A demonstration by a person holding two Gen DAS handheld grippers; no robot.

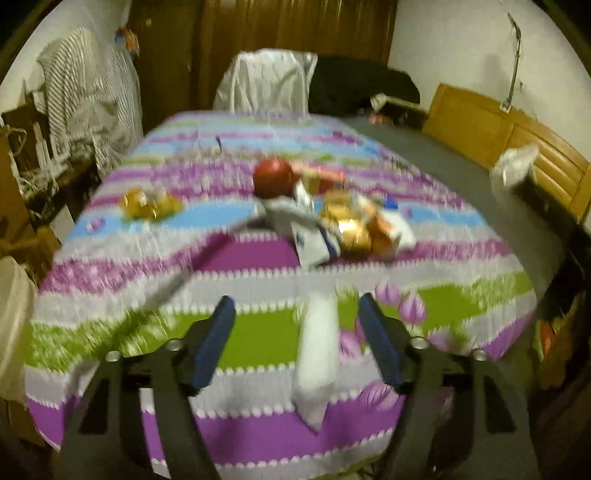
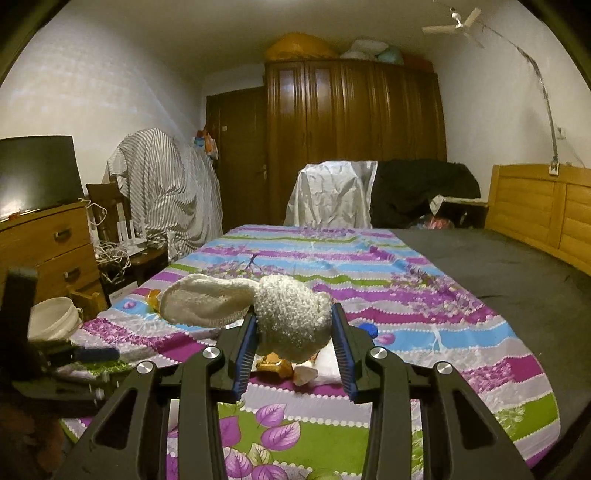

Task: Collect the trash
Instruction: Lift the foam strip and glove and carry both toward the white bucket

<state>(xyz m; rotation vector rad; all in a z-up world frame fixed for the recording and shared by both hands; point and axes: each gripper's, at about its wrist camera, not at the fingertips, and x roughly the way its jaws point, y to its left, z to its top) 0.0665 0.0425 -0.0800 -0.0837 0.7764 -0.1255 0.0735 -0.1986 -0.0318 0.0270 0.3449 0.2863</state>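
Two grippers are at work over the striped bed cover (image 1: 258, 254); the left gripper (image 1: 295, 325) has its blue fingers wide apart, and a white wrapper (image 1: 317, 354) sits loose between them – not pinched, likely just let go or about to be grabbed. The right gripper (image 2: 293, 334) squeezes a fuzzy white cloth (image 2: 291, 317) tight, lifting it off the trash under it; farther off lies the trash pile (image 1: 347, 225) – gold and white wrappers by a red ball (image 1: 273, 177).

A home bedroom: bed (image 2: 498, 266), wooden wardrobe (image 2: 354, 140), dresser (image 2: 48, 243), ceiling fan (image 2: 452, 20).
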